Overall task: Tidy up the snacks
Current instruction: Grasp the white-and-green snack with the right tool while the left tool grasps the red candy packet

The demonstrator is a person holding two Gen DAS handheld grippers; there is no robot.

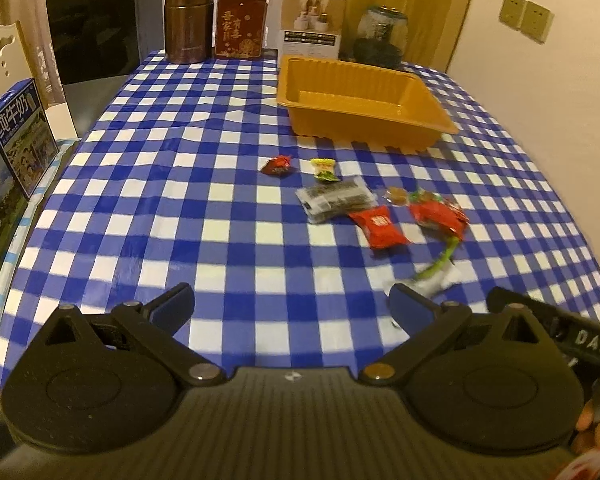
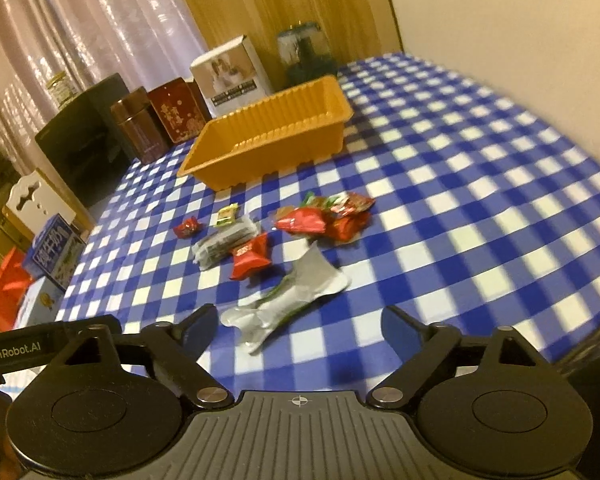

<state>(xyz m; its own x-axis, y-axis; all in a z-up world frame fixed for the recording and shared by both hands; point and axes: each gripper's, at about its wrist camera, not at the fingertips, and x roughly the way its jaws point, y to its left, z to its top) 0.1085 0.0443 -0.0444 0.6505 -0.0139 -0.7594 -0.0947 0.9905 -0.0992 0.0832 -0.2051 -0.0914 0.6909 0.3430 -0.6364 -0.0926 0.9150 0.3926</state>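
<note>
Several wrapped snacks lie on the blue checked tablecloth (image 1: pixel 180 208): a small red candy (image 1: pixel 277 165), a yellow-green candy (image 1: pixel 324 169), a dark clear packet (image 1: pixel 335 199), a red packet (image 1: pixel 378 227), a red crumpled pack (image 1: pixel 438 213) and a silver-green wrapper (image 2: pixel 300 292). An empty orange tray (image 1: pixel 364 98) stands beyond them, also in the right wrist view (image 2: pixel 272 136). My left gripper (image 1: pixel 292 308) is open and empty, short of the snacks. My right gripper (image 2: pixel 296 330) is open and empty, just before the silver wrapper.
At the table's far edge stand a brown canister (image 1: pixel 189 20), a red tin (image 1: pixel 240 24), a white box (image 1: pixel 313 20) and a glass jar (image 1: pixel 382 36). Milk cartons (image 1: pixel 20 136) stand left of the table. A wall (image 1: pixel 540 60) is on the right.
</note>
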